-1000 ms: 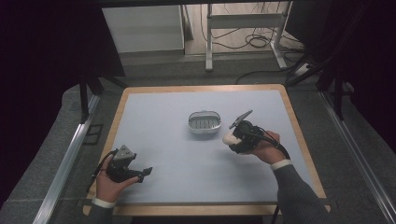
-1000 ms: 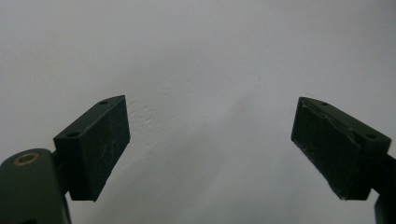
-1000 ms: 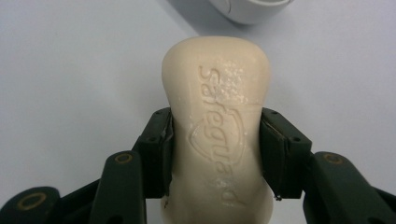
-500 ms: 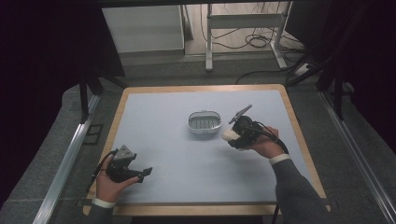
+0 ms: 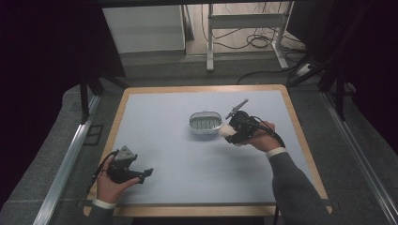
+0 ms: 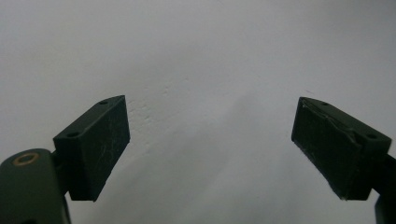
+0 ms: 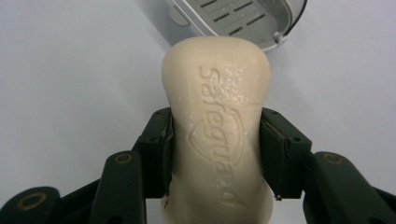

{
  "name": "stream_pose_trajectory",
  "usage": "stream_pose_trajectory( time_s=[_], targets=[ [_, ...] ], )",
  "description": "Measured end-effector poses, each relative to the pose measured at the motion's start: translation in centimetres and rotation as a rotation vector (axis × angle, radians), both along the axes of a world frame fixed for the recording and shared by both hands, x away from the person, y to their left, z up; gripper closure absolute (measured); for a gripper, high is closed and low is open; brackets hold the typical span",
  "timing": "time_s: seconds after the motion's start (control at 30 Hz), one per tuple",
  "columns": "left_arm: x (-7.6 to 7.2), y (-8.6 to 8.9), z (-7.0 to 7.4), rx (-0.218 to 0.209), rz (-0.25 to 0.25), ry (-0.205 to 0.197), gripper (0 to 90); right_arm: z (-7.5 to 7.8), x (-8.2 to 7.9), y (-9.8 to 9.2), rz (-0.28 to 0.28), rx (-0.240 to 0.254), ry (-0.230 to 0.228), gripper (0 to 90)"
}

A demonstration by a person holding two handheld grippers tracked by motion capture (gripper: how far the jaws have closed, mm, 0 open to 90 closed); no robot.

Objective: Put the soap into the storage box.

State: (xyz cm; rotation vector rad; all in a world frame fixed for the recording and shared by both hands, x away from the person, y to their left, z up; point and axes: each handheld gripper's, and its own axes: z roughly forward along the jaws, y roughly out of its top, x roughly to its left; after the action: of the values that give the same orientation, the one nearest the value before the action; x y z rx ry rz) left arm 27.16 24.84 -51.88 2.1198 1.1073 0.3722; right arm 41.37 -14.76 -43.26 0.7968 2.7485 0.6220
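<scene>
Right tongs shifted, gripping one soap bar, one dish, left tongs agape.

The soap bar looks waxy and matt, cream, its embossed lettering slightly crumbly at the top. The soap dish is glossy metal — slotted, smooth-rimmed. The right gripper has matt black plastic jaws with scuffed pads. The table has a smooth matt top — edged in wood.

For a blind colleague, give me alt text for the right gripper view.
A cream soap bar stamped Safeguard is clamped at its waist between the right gripper's two black jaws. Past its tip a slotted metal soap dish sits on the pale table.
</scene>
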Motion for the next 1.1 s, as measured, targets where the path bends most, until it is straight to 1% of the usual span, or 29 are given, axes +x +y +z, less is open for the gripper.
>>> stream_pose_trajectory(
  time_s=[0.07, 0.27, 0.43, 0.5, 0.67, 0.73, 0.87, 0.9, 0.97, 1.1],
  targets=[
    [0.0, 0.0, 0.0, 0.001, 0.000, -0.001, 11.9, 0.1, 0.3, 0.3, 0.009, -0.002, -0.005, 49.2],
    [0.0, 0.0, 0.0, 0.001, -0.001, -0.001, 12.0, 0.4, 1.0, 1.1, 0.011, 0.001, -0.006, 49.3],
    [0.0, 0.0, 0.0, -0.007, 0.008, -0.004, 12.0, 0.6, 1.7, 1.6, 0.010, 0.001, -0.010, 49.2],
    [0.0, 0.0, 0.0, 0.003, 0.000, 0.000, 11.9, 0.7, 1.8, 1.6, 0.017, -0.002, -0.012, 49.3],
    [0.0, 0.0, 0.0, -0.007, 0.008, -0.003, 12.0, 0.8, 2.3, 2.0, 0.027, 0.003, -0.007, 49.2],
    [0.0, 0.1, 0.0, -0.005, 0.006, -0.005, 12.0, 0.7, 2.5, 2.2, 0.032, -0.011, -0.008, 49.3],
    [-0.1, 0.1, 0.0, -0.003, 0.004, -0.002, 12.0, 0.7, 2.7, 2.6, 0.041, -0.012, -0.011, 49.2],
    [-0.1, 0.1, 0.0, -0.004, 0.004, -0.001, 12.0, 0.7, 2.9, 2.6, 0.050, -0.010, -0.016, 49.2],
    [-0.1, 0.1, 0.1, -0.004, 0.004, -0.002, 12.0, 0.8, 3.0, 2.8, 0.056, -0.009, -0.007, 49.2],
    [0.0, 0.1, 0.1, -0.007, 0.006, -0.005, 12.0, 1.0, 3.4, 3.1, 0.070, -0.003, -0.007, 49.2]
  ],
)
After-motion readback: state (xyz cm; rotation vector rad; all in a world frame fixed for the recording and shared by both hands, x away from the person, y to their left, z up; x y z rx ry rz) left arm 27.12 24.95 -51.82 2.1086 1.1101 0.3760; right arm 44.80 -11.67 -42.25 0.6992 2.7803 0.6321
